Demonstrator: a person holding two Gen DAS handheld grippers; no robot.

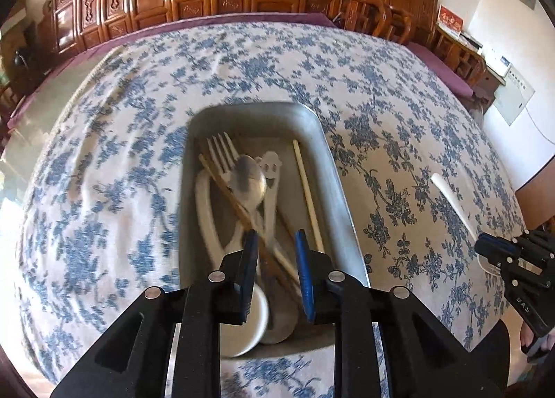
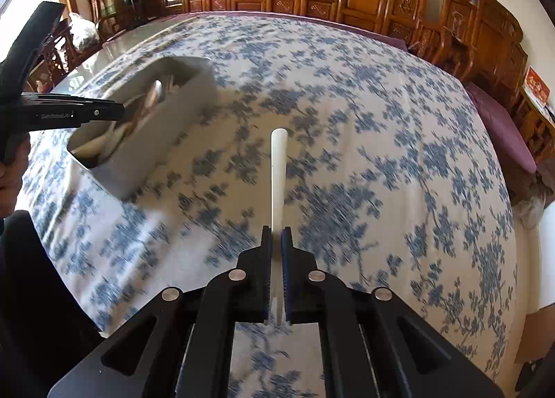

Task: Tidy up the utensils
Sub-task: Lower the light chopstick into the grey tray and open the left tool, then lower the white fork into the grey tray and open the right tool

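Black right gripper (image 2: 276,238), jaws clamped on a slim white plastic utensil handle (image 2: 278,169) above the blue-floral tablecloth (image 2: 381,120). Left gripper (image 1: 275,242), slightly parted, grasping nothing, hovers over the grey metal tray (image 1: 333,169) of cutlery.

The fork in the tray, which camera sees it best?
The left wrist view. It looks straight down into the tray, so the fork shows its prongs among the other utensils. The right wrist view sees the tray side-on, blurred; no fork can be picked out there.
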